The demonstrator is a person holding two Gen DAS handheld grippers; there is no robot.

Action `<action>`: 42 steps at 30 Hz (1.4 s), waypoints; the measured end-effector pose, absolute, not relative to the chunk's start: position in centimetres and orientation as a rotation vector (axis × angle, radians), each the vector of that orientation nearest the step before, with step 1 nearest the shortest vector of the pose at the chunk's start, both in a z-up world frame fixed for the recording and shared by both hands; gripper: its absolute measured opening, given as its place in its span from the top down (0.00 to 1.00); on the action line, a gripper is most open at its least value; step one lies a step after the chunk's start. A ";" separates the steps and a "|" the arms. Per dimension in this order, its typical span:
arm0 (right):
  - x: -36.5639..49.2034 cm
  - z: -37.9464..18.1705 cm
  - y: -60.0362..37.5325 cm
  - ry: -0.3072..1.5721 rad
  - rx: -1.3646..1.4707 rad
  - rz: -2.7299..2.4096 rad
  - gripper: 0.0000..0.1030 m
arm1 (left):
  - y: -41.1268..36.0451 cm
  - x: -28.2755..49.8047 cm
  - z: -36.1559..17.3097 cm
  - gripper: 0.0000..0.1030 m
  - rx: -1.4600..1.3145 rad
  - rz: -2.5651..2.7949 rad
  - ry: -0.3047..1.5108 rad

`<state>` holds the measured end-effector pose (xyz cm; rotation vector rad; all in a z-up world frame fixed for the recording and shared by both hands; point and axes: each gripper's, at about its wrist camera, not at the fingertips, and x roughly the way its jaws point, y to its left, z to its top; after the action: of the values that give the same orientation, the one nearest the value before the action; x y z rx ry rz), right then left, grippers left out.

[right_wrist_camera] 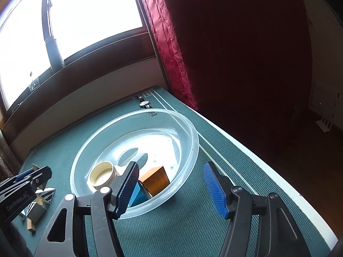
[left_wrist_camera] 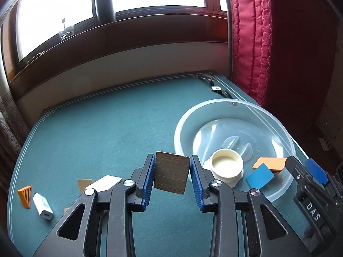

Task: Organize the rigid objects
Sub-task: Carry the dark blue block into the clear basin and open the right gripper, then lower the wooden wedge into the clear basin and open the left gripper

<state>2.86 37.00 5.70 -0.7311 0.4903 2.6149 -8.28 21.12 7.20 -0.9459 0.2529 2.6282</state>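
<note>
wooden block [left_wrist_camera: 172, 173] clamped in left claw [left_wrist_camera: 172, 178]

The middle of the green bench [left_wrist_camera: 111, 128] is bare. The big clear bowl [left_wrist_camera: 265, 115] blocks the right side. Small blocks [left_wrist_camera: 42, 205] crowd the left.

White capital letters "DAS" stand on the black plastic body of the right claw [left_wrist_camera: 308, 171], seen in the left wrist view to the right of the left claw [left_wrist_camera: 171, 172]; the letters run down the body at a slant. In the right wrist view, pale lettering that seems to read "GenRobot.AI" runs along the black plastic side of the left claw's body, at the left of the right claw [right_wrist_camera: 171, 184]; its small letters are hard to make out for certain. No other writing, number or sign can be read anywhere.
</note>
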 end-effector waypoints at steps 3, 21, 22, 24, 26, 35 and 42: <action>2.8 5.6 37.0 0.495 -0.736 2.615 0.35 | 23.1 -9.2 7.0 0.67 -0.936 2.615 0.277; 2.6 5.6 36.7 0.487 -0.743 2.620 0.35 | 24.3 -11.4 5.8 0.36 -0.996 2.591 0.227; 2.6 5.6 36.7 0.487 -0.743 2.620 0.35 | 24.0 -11.3 5.8 0.36 -1.000 2.594 0.223; 2.6 5.6 36.7 0.487 -0.744 2.621 0.35 | 23.5 -11.0 5.8 0.36 -1.004 2.609 0.221; 2.7 5.6 36.7 0.486 -0.743 2.621 0.34 | 23.1 -10.7 6.0 0.36 -1.003 2.626 0.223; 2.7 5.8 36.4 0.476 -0.731 2.626 0.27 | 21.3 -9.1 6.5 0.36 -1.001 2.672 0.225; 2.8 5.9 36.2 0.469 -0.727 2.632 0.23 | 19.2 -7.9 6.6 0.36 -1.007 2.701 0.199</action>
<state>2.75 36.22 5.85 -0.7265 0.4689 2.6319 -7.87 19.24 6.62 -1.0072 0.1985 2.7011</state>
